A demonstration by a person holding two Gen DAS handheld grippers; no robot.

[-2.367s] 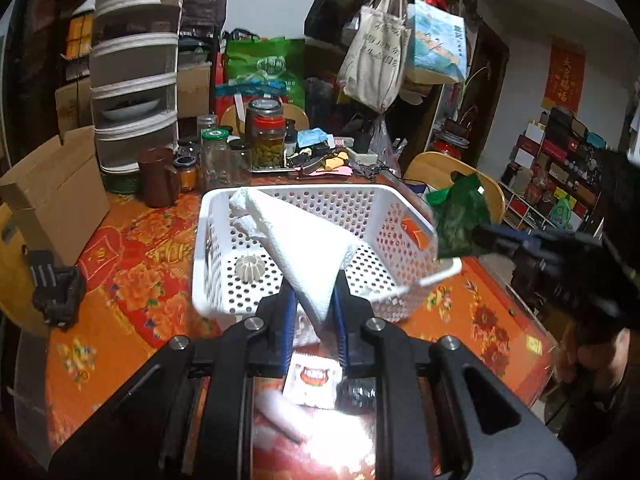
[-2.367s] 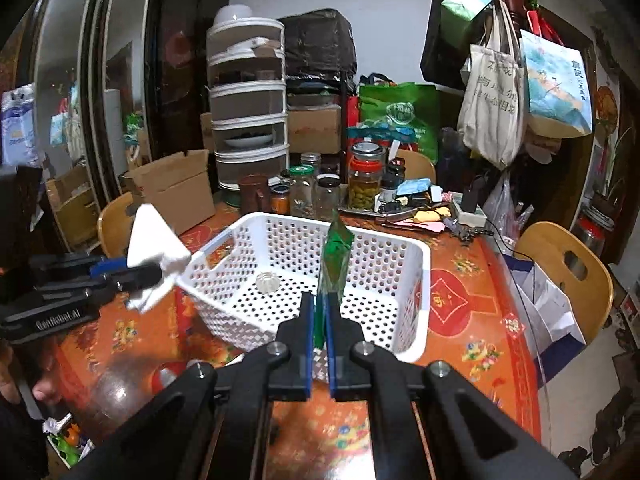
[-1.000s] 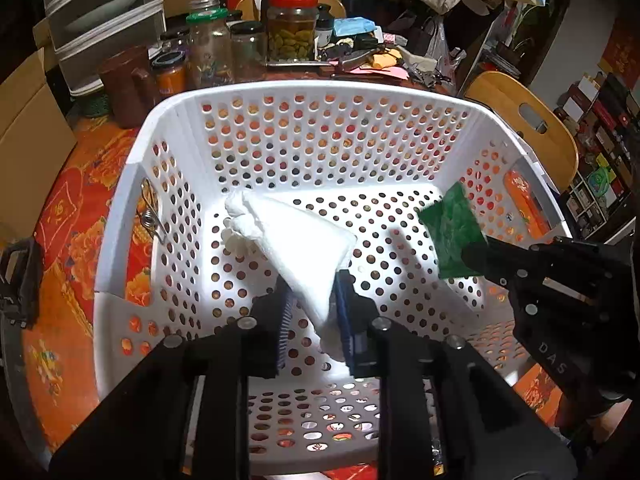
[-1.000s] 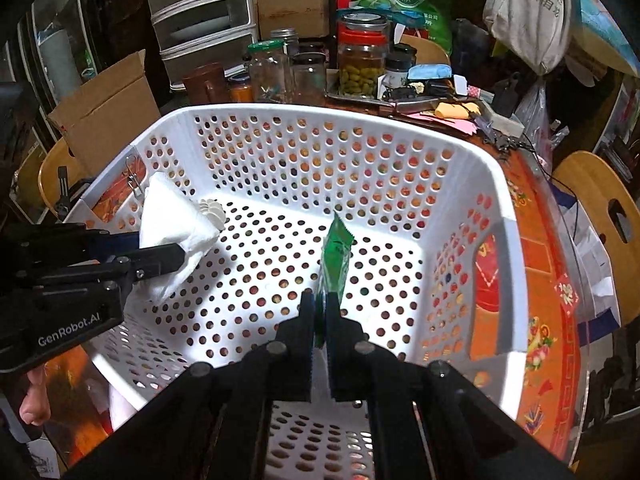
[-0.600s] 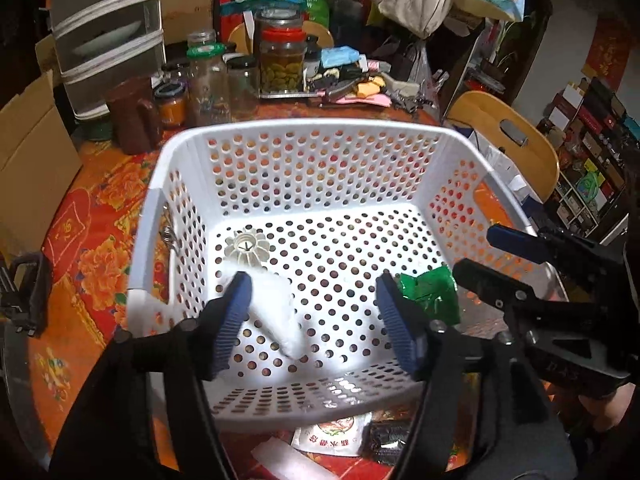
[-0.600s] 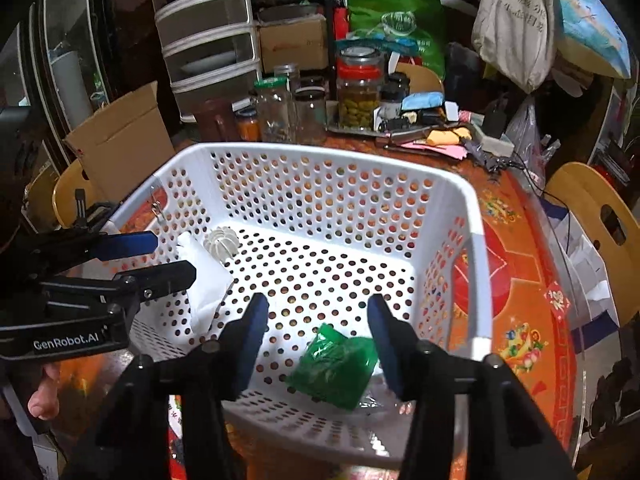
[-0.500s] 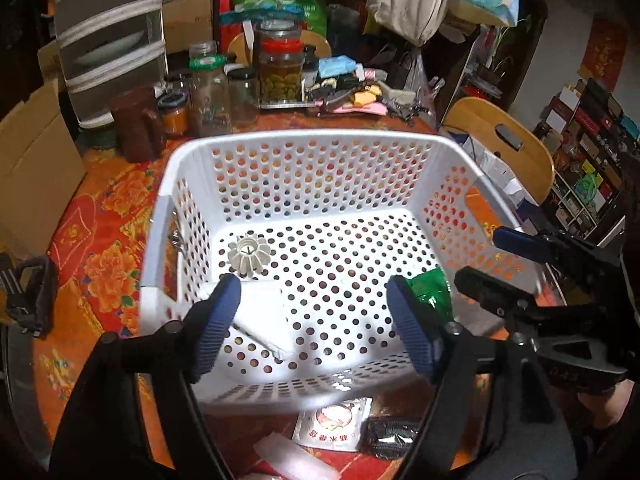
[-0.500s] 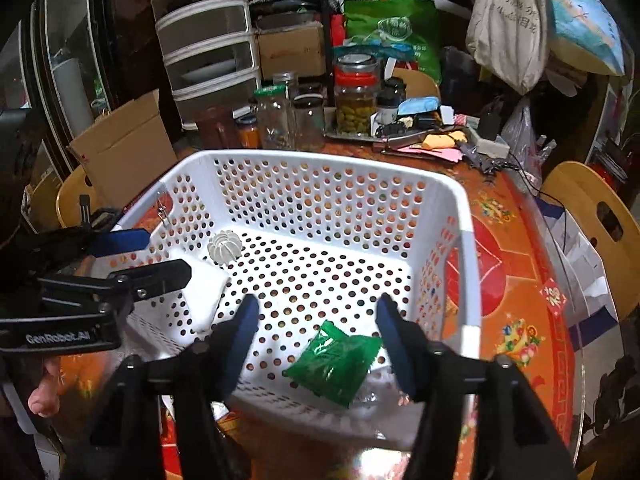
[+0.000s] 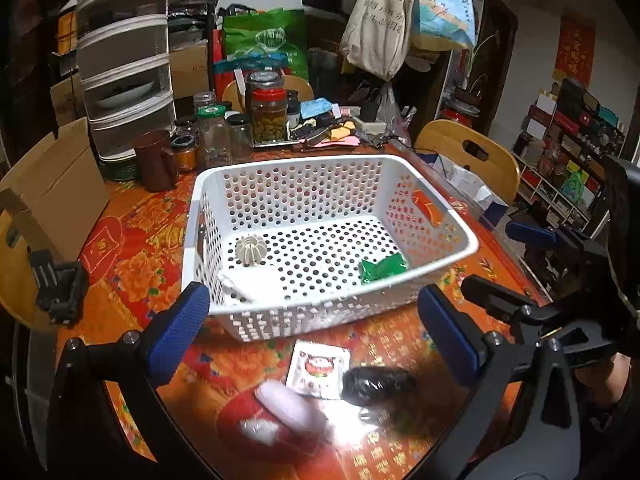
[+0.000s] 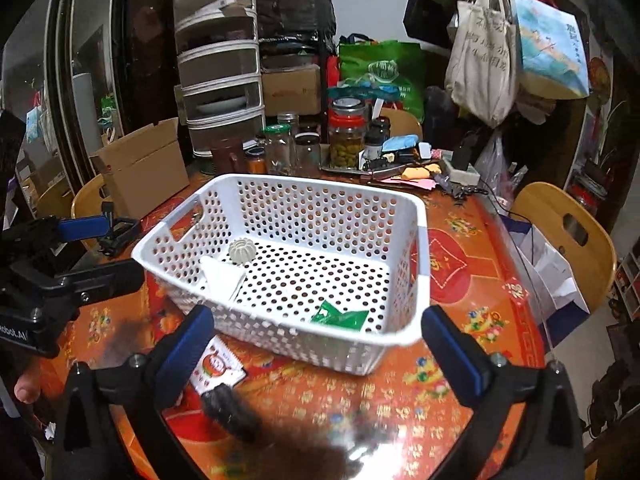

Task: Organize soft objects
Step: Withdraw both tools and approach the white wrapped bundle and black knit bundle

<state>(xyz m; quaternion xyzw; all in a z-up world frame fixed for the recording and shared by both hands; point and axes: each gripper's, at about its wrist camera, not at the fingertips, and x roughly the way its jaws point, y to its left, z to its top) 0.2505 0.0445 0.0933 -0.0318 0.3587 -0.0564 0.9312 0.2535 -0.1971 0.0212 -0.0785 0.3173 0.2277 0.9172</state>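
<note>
Two soft things are lying inside the white basket (image 9: 460, 236) as I am looking along my left gripper (image 9: 312, 328): a folded white cloth (image 9: 248, 286) in the basket's near left corner, just beside a small ribbed white piece (image 9: 251, 251), and a green packet (image 9: 382, 267) toward the basket's near right. My left jaws are standing wide and holding nothing, hovering just short of the basket's near wall. On the counter (image 9: 132, 276) in front of that wall I am seeing a white sachet with a red print (image 9: 318, 368), a dark soft bundle (image 9: 378, 380) touching its right edge, and a pale blurred thing (image 9: 288, 404) nearer to me than both.

Along my right gripper (image 10: 320, 348) I am looking at the same basket (image 10: 422, 240), with the cloth (image 10: 220, 276) at its near left and the green packet (image 10: 340, 318) against its near wall. These jaws are also spread wide and empty. The sachet (image 10: 216, 366) and the dark bundle (image 10: 230, 406) are lying on the counter just before the basket's near left corner.

Risks, as I am judging them: the sachet and bundle are touching, so closing on one may drag or flick the other. The sachet is lying flat, so my jaws may skid over it. Both grippers are crowding the basket's near side and could knock each other or shove the light basket.
</note>
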